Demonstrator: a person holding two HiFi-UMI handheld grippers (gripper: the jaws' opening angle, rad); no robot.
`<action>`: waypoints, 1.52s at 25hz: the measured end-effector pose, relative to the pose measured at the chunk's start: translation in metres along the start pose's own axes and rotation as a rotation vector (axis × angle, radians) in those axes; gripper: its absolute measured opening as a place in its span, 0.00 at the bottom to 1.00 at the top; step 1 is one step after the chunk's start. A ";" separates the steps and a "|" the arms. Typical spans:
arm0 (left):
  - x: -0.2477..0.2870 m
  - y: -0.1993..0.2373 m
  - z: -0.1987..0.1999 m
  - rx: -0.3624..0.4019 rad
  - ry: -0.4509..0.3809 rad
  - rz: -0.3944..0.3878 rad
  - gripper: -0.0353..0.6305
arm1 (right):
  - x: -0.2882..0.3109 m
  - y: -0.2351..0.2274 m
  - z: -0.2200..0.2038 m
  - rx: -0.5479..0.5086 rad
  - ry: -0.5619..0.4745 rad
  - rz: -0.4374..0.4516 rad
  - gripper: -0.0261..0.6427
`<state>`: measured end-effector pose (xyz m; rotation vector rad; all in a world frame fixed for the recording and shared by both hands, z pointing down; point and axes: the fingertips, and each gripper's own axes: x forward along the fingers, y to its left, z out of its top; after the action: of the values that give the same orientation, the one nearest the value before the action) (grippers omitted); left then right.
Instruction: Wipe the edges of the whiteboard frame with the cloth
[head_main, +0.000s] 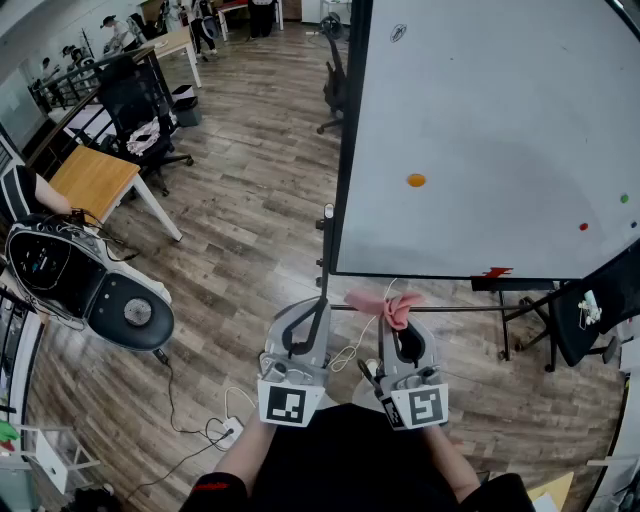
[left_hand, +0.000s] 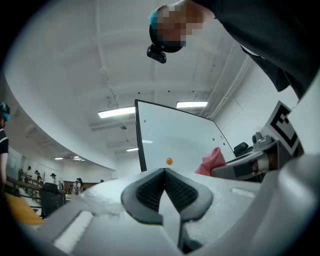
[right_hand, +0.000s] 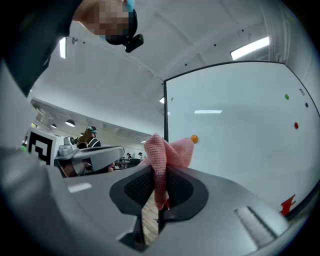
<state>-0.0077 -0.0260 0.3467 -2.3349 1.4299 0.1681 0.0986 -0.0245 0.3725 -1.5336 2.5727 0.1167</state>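
Note:
A large whiteboard (head_main: 490, 140) with a black frame (head_main: 348, 150) stands on a wheeled stand ahead of me, right of centre in the head view. A pink knitted cloth (head_main: 387, 303) is pinched in my right gripper (head_main: 403, 318), just below the board's lower left corner. In the right gripper view the cloth (right_hand: 165, 155) sticks up between the shut pads in front of the frame's left edge (right_hand: 165, 107). My left gripper (head_main: 312, 322) is shut and empty beside it. The left gripper view shows its pads (left_hand: 150, 190) meeting, with the board (left_hand: 175, 140) beyond.
An orange magnet (head_main: 416, 180), a red one (head_main: 584, 227) and a green one (head_main: 624, 199) sit on the board. A black office chair (head_main: 140, 110) and wooden desk (head_main: 95, 178) stand left. A round black machine (head_main: 85, 285) and a cable (head_main: 190, 425) lie on the wooden floor.

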 end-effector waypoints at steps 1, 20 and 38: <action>-0.001 0.000 -0.001 0.001 0.003 0.000 0.05 | -0.001 0.000 -0.002 -0.001 0.004 0.000 0.11; -0.010 -0.004 -0.041 -0.066 0.072 -0.018 0.05 | -0.006 0.009 -0.042 0.020 0.081 -0.008 0.11; 0.060 0.000 0.036 0.022 -0.041 0.092 0.05 | 0.032 -0.039 0.028 -0.024 -0.041 0.138 0.11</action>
<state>0.0243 -0.0615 0.2956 -2.2367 1.5121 0.2235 0.1206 -0.0672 0.3395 -1.3452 2.6531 0.1929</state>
